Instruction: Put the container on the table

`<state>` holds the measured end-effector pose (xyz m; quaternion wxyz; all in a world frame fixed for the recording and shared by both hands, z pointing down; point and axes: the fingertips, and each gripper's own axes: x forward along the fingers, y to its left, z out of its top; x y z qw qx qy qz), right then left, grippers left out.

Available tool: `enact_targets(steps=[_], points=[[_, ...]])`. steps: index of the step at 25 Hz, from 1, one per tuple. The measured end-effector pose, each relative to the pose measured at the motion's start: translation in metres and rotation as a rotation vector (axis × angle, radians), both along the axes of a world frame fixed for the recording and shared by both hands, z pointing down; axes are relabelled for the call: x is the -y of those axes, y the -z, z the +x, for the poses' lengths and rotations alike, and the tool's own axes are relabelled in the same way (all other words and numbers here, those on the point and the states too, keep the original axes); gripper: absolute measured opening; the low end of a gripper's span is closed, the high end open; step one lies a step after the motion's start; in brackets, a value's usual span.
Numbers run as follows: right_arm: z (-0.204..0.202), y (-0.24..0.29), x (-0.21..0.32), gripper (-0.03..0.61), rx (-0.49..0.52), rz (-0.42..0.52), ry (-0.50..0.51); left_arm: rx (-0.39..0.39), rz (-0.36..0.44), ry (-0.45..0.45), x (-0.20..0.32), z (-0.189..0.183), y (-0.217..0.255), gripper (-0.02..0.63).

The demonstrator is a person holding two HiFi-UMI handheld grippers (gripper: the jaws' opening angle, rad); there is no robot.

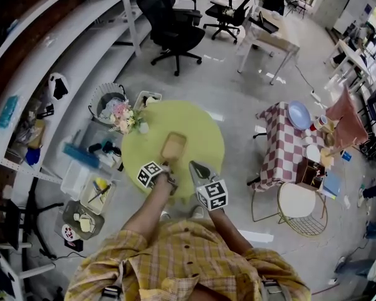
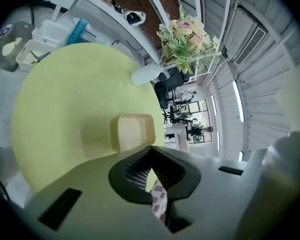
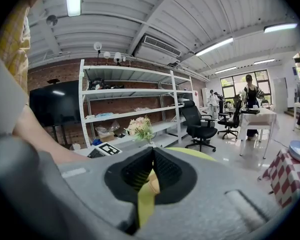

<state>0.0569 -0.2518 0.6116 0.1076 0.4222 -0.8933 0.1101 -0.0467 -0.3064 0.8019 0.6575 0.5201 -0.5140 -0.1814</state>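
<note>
Tan rectangular open-topped container [image 1: 173, 147] sits on the round yellow-green counter [image 1: 200, 130], a little towards the person's side of its middle.

Far left, white shelving [image 1: 81, 49] runs along the brick wall, with clear bins on the floor below it. A grey tray [image 1: 81, 221] there carries a round red-and-white label too small to read. A bunch of pink and cream flowers [image 1: 121, 113] stands at the counter's left edge.

The left hand-held gripper [image 1: 167, 167] lies right at the container's near edge. In the left gripper view its jaws meet at the tips, and I can see nothing between them. The jaws cover the container's near wall, so I can't tell whether they touch it.

Just beside it, the right hand-held gripper [image 1: 191, 163] hangs over the counter's near side, also closed tip to tip and empty. Through the hollow behind its tips only a strip of yellow-green and a sliver of tan show.

Each gripper's cube bears black-and-white square markers, and no lettering on them can be read. Both hands are hidden behind the grippers.

On the right stands a small table under a red-and-white checked cloth [image 1: 279, 149], with a pale blue plate [image 1: 299, 115] on it.
</note>
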Motion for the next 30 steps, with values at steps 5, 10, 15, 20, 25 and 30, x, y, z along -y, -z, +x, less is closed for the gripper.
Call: enact_targets(steps=[5,10,15,20,25,30], points=[[-0.001,0.002,-0.002,-0.002,0.0,0.001,-0.012,0.002,0.046,-0.043,-0.001,-0.001,0.011,0.006],[-0.002,0.002,-0.005,-0.002,-0.001,0.004,-0.021,-0.008,0.107,-0.089,-0.001,0.003,0.025,0.005],[-0.004,0.003,-0.007,-0.002,-0.001,0.004,-0.022,0.029,0.142,-0.154,-0.005,0.005,0.032,0.006],[-0.006,0.003,-0.007,-0.002,0.021,-0.004,-0.029,0.069,0.193,-0.225,-0.008,0.01,0.042,0.006],[-0.004,0.004,-0.004,-0.002,0.046,-0.014,-0.044,0.084,0.268,-0.284,-0.007,0.019,0.062,0.005],[-0.002,0.005,-0.004,-0.002,0.047,-0.007,-0.05,0.098,0.343,-0.316,-0.006,0.026,0.085,0.005]])
